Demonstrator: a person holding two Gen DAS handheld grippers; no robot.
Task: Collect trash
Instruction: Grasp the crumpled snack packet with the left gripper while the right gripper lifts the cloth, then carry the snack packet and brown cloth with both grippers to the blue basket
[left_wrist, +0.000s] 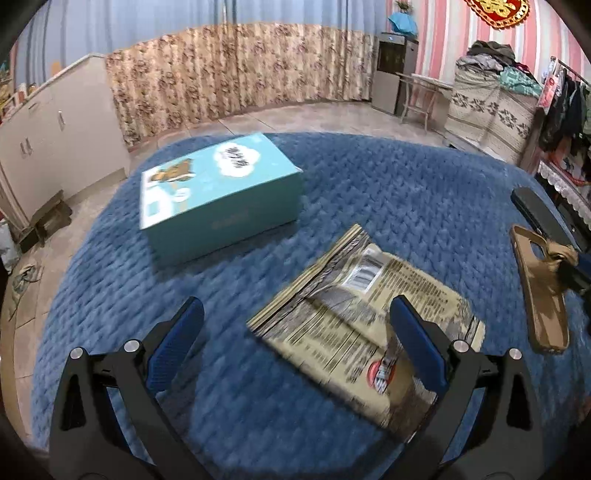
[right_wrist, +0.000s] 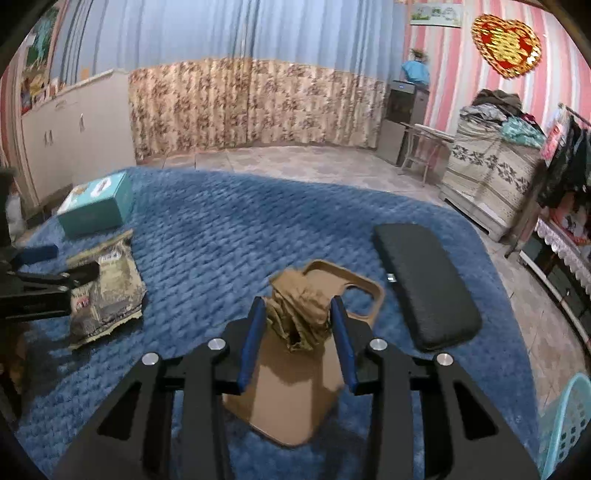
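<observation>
A flattened beige food wrapper (left_wrist: 365, 317) lies on the blue blanket (left_wrist: 369, 192). My left gripper (left_wrist: 295, 321) is open and hovers over the wrapper's near left part; its right finger stands over the wrapper. The wrapper also shows in the right wrist view (right_wrist: 107, 295). My right gripper (right_wrist: 299, 314) is shut on a crumpled brown paper wad (right_wrist: 301, 314), just above a tan phone case (right_wrist: 288, 391). In the left wrist view the wad (left_wrist: 561, 253) and the case (left_wrist: 543, 291) show at the right.
A teal box (left_wrist: 218, 192) lies at the back of the blanket. A black padded rest (right_wrist: 424, 284) lies right of the phone case. A light blue plastic basket (right_wrist: 569, 424) stands at the lower right beside the bed. Tiled floor, cabinets and curtains surround the bed.
</observation>
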